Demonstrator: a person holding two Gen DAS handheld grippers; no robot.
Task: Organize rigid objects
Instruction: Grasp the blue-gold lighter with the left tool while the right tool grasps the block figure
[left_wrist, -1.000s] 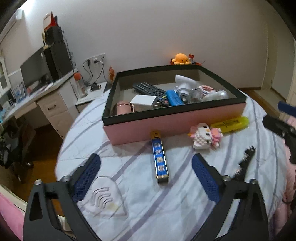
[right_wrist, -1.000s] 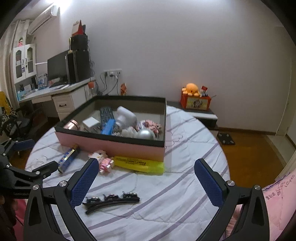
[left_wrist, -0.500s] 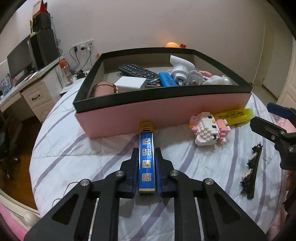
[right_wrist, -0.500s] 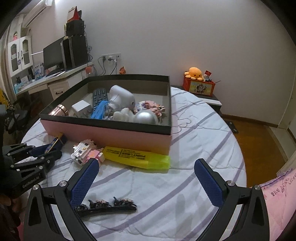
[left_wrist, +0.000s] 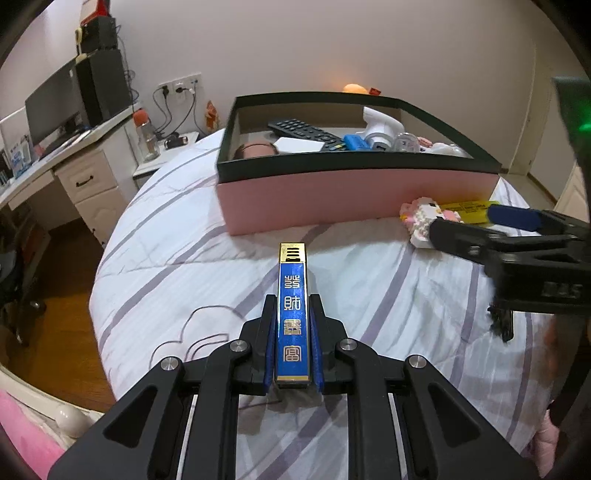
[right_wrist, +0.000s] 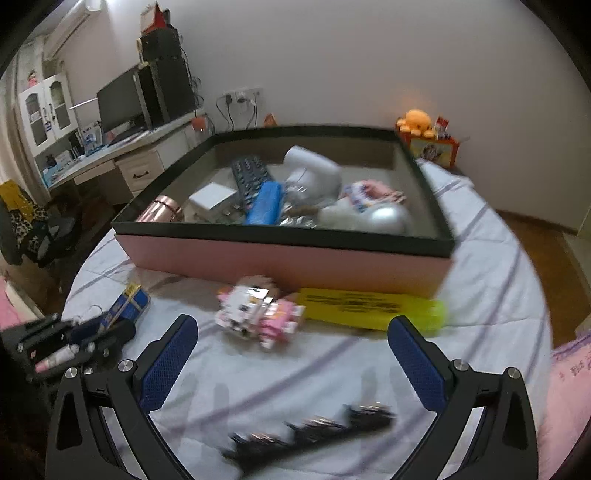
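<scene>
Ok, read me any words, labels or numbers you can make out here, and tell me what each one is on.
Four gold Chinese characters, the lower three "財", "富", "富", the top one unclear: on the blue and gold bar clamped in the left gripper.
"DAS": on the right gripper body.
Black print on the yellow highlighter: too blurred to read.
Remote control buttons: too small.

Box (right_wrist: 280, 260) sits at twelve o'clock; toy (right_wrist: 258, 314) and tube (right_wrist: 373, 308) lie before it, hair clip (right_wrist: 310, 434) at six.

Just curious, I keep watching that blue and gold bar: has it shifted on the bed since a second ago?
Cannot tell. The left tongs have closed on the blue bar, but its gold tip lies just short of the pink box, as before.
</scene>
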